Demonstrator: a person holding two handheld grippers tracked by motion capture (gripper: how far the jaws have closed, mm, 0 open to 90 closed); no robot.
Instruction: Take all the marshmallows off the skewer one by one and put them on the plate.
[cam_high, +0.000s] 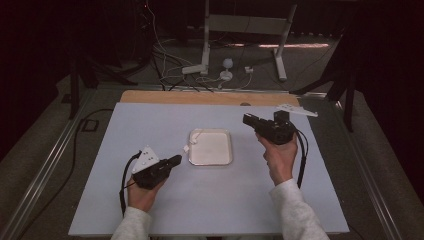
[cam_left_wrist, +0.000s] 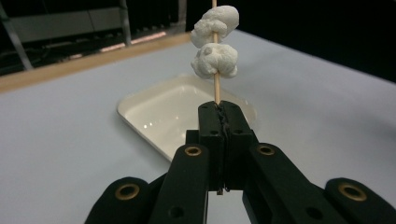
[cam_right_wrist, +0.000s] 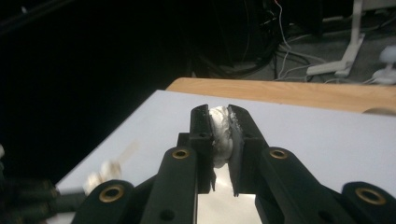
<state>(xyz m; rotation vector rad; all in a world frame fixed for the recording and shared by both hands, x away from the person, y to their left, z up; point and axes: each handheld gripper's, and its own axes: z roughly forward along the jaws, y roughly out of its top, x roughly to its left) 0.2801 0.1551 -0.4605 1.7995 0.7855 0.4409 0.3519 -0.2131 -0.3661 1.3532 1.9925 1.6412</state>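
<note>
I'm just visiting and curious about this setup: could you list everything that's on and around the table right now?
Tray: one, white, middle of the table.
Skewer: one, wooden, clamped in the left gripper, pointing over the tray.
Marshmallows on skewer: two, white, threaded one above the other.
Marshmallow: one, white, squeezed in the right gripper.
Table: one, pale grey top with a wooden far edge.
Cables and stand: several, white and black, on the floor beyond.
Left gripper: one, black, left of the tray.
Right gripper: one, black, raised right of the tray.

High view overlooks table (cam_high: 150, 210); gripper views (close, low) share it.
</note>
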